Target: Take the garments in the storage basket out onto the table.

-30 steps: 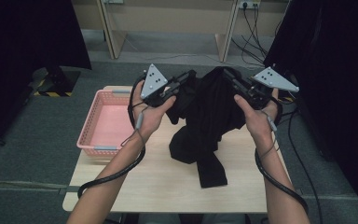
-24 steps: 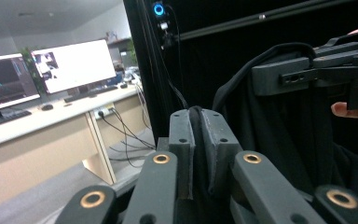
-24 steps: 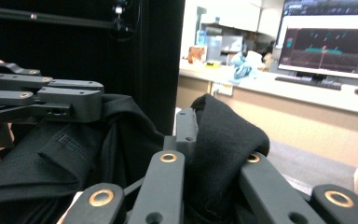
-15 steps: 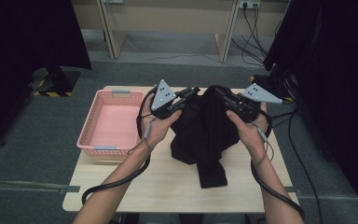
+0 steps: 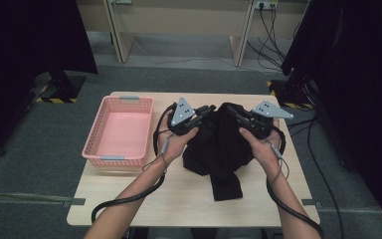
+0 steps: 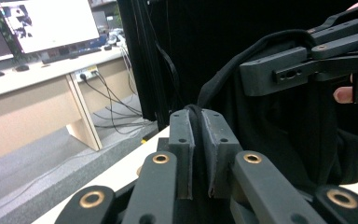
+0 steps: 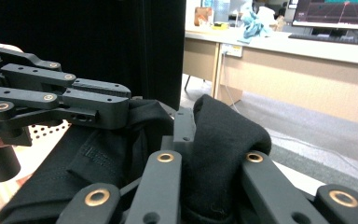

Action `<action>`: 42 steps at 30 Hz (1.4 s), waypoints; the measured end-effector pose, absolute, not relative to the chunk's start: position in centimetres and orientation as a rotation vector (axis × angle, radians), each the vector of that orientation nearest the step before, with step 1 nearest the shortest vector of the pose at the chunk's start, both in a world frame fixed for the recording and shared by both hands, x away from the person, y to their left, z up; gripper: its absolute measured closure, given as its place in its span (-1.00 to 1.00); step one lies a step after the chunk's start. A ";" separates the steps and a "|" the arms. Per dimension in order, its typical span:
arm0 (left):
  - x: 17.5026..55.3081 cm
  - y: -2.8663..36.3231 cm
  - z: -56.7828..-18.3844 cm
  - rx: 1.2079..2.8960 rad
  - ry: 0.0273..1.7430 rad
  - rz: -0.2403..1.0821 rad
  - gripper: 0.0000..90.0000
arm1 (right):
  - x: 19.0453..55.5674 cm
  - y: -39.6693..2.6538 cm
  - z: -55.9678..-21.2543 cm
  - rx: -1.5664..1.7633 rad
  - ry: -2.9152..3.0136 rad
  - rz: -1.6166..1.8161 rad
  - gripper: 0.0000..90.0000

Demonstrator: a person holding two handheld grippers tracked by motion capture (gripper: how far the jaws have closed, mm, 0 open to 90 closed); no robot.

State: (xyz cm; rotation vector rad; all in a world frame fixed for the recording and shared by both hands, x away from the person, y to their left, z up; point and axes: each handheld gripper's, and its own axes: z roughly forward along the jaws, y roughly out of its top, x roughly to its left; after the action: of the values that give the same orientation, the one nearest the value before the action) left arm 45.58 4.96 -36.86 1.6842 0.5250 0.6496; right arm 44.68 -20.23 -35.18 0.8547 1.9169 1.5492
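A: What differs from a second ago?

B: Both hands have come lower in the high view. The black garment hung up off the table then; now its bulk lies on the wooden table at centre frame, one end trailing toward the bottom edge.

A: And the grips?

B: The left gripper is pinched nearly closed on a thin fold of cloth at the garment's upper left. The right gripper is clamped on a thicker bunch at its upper right.

A: What do the gripper views add?

B: The left gripper view shows the cloth edge between its pads; the right gripper view shows a wad bulging over its jaws. The high view alone shows the pink basket, left of the garment.
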 end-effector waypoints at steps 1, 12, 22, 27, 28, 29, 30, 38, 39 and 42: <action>45.6 5.0 -37.0 1.688 0.528 0.648 0.83 | 44.7 -20.3 -35.6 0.861 1.923 1.545 0.87; 45.8 4.2 -39.8 1.732 0.553 0.618 0.83 | 44.7 -19.9 -37.9 0.893 1.965 1.520 0.85; 46.1 3.5 -42.5 1.756 0.592 0.581 0.82 | 44.9 -19.8 -41.0 0.954 1.994 1.503 0.85; 46.1 3.3 -43.8 1.755 0.610 0.564 0.82 | 45.0 -19.8 -42.4 0.987 1.998 1.499 0.84; 46.0 3.3 -44.0 1.755 0.610 0.564 0.82 | 45.0 -19.8 -42.6 0.990 1.997 1.497 0.84; 46.0 3.2 -44.2 1.755 0.610 0.563 0.82 | 44.9 -19.8 -42.8 0.995 1.998 1.493 0.83; 46.0 3.2 -44.4 1.757 0.613 0.562 0.82 | 45.0 -19.8 -43.1 0.998 1.999 1.491 0.83; 45.9 3.2 -45.5 1.777 0.630 0.554 0.80 | 45.1 -20.1 -44.7 1.040 2.005 1.435 0.81; 45.9 3.2 -45.6 1.781 0.630 0.553 0.80 | 45.1 -20.2 -44.9 1.046 2.007 1.425 0.81; 45.7 2.7 -46.7 1.797 0.636 0.530 0.79 | 45.2 -20.3 -45.6 1.066 2.012 1.402 0.80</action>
State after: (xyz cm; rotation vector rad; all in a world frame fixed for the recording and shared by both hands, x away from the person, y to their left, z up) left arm 45.75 2.71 -46.72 1.7974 0.6356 0.5303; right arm 45.20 -20.33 -45.60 1.0663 2.0116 1.4018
